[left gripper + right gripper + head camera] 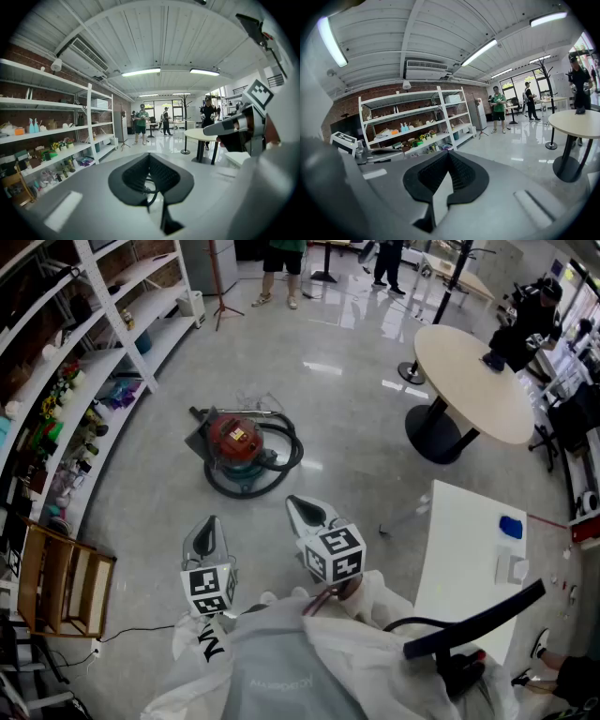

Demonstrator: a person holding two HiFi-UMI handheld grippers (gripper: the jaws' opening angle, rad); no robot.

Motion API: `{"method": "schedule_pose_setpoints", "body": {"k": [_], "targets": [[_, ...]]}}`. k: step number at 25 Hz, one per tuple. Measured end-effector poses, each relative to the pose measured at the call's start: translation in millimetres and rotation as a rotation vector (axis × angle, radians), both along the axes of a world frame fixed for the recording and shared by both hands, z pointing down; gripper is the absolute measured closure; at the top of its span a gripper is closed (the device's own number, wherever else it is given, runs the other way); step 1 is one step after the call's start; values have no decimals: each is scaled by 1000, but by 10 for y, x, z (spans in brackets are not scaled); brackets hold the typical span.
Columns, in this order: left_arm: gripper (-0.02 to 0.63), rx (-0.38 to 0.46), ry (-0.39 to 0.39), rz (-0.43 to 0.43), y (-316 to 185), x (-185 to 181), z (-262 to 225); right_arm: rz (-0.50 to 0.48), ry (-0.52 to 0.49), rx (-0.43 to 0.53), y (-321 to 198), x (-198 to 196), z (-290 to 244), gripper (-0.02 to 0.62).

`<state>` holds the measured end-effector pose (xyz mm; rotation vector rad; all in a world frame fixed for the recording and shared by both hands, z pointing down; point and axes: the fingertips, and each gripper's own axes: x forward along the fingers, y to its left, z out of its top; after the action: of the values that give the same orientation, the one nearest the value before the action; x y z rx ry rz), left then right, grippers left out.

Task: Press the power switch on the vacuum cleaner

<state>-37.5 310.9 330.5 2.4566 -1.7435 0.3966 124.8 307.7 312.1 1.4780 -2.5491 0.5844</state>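
In the head view the vacuum cleaner [239, 442] sits on the glossy grey floor [347, 409], its black hose [281, 460] looped around it. It is well apart from the left tool [210, 529] and the right tool [300, 509], with open floor between. Shelving [94, 362] lines the left side; a round bench [469, 381] and a white bench [469, 559] crowd the right.

In the left gripper view the left tool [149, 155] is pressed together on nothing.

In the right gripper view the right tool [449, 153] is likewise closed and empty.
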Motion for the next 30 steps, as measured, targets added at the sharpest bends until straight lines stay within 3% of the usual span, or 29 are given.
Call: {"method": "schedule_pose_setpoints", "body": {"k": [30], "targets": [[606,-11,-28,-47,130,157,110,10,-47,-10,65,322,157,594]]}}
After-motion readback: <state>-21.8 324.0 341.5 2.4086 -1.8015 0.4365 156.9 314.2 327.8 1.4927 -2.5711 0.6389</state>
